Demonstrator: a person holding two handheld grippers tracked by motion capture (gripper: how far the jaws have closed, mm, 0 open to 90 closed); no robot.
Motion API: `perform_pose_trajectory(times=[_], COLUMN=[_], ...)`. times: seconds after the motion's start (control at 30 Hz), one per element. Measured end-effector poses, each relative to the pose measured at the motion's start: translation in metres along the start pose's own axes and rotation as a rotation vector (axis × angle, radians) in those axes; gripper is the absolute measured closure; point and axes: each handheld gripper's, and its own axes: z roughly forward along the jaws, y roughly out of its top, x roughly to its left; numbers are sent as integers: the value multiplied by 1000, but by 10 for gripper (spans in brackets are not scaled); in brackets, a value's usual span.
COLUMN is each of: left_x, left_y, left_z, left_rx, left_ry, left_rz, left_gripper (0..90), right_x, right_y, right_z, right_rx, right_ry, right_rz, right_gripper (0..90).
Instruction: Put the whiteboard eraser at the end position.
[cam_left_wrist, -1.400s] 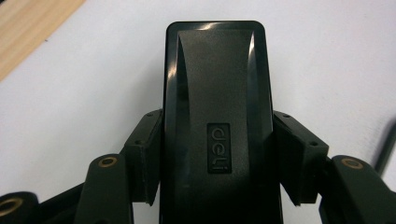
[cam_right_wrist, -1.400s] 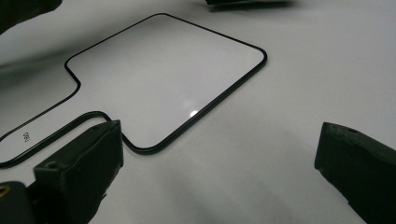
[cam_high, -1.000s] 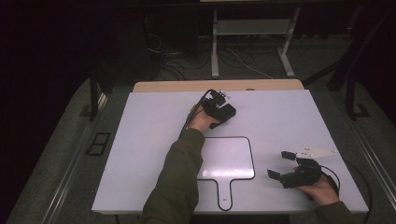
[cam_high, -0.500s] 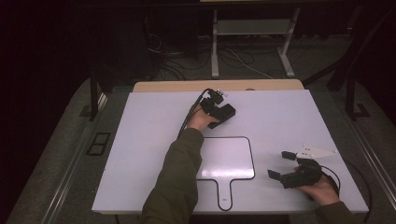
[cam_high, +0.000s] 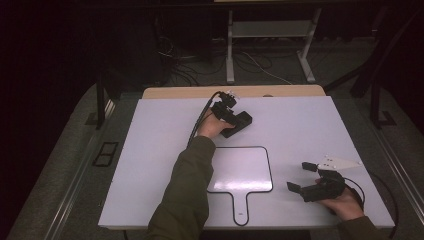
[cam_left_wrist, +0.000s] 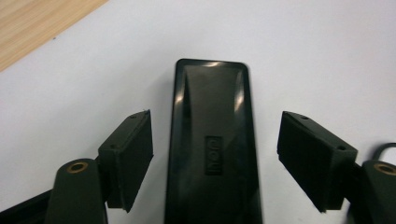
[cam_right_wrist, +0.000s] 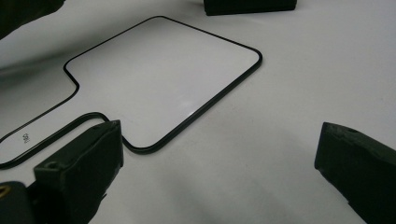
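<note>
Glossy black case (cam_left_wrist: 212, 149) lies on the smooth white counter (cam_high: 150, 150) between the left gripper (cam_left_wrist: 212, 161), jaws just parting; right gripper (cam_right_wrist: 224, 177) gapes.

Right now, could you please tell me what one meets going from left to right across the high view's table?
Left gripper over the black case → paddle-shaped board → right gripper.

You see a small embossed mark on the black case (cam_left_wrist: 212, 154), too blurred to read. Tiny print sits on the handle of the white board (cam_right_wrist: 163, 70), also illegible.
</note>
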Motion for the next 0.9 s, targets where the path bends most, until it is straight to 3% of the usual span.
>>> perform_pose_trajectory(times=[0.07, 0.13, 0.17, 0.2, 0.27, 0.3, 0.43, 0.47, 0.5, 0.53, 0.7, 0.9], left_x=[-3, -4, -8, -7, -11, -10, -17, -17, -19, -18, -24, -34], left_y=[0, -1, -1, -2, -4, -4, -10, -11, -12, -13, -22, -36], left_z=[-2, -7, -8, -11, -13, -16, -23, -27, -27, -32, -44, -56], left_rx=[-40, -46, -72, -61, -90, -73, -110, -95, -123, -106, -148, -166], left_ry=[-7, -14, -13, -11, -16, -18, -22, -22, -23, -24, -38, -52], left_rz=[-8, 12, -9, 25, 20, 39, 25, 52, 26, 57, 50, 64], left_gripper=[231, 213, 203, 195, 183, 175, 153, 149, 146, 141, 130, 123], right_x=[0, 0, 0, 0, 0, 0, -1, -1, -1, -1, -1, -3], right_y=[0, 0, 0, 0, 1, 0, 0, 0, 0, 0, 0, -1], right_z=[1, 1, 1, 2, 2, 3, 2, 2, 2, 2, 4, 3], right_rx=[0, 4, 5, 4, 3, 4, 8, 9, 9, 11, 12, 9], right_ry=[-1, -1, 0, -1, -1, -1, -1, -3, -3, -2, -3, -6], right_rz=[-2, -6, -4, -4, -2, -7, -2, -3, -3, -8, -10, -2], right_gripper=[3, 2, 2, 2, 2, 2, 2, 2, 2, 2, 2, 2])
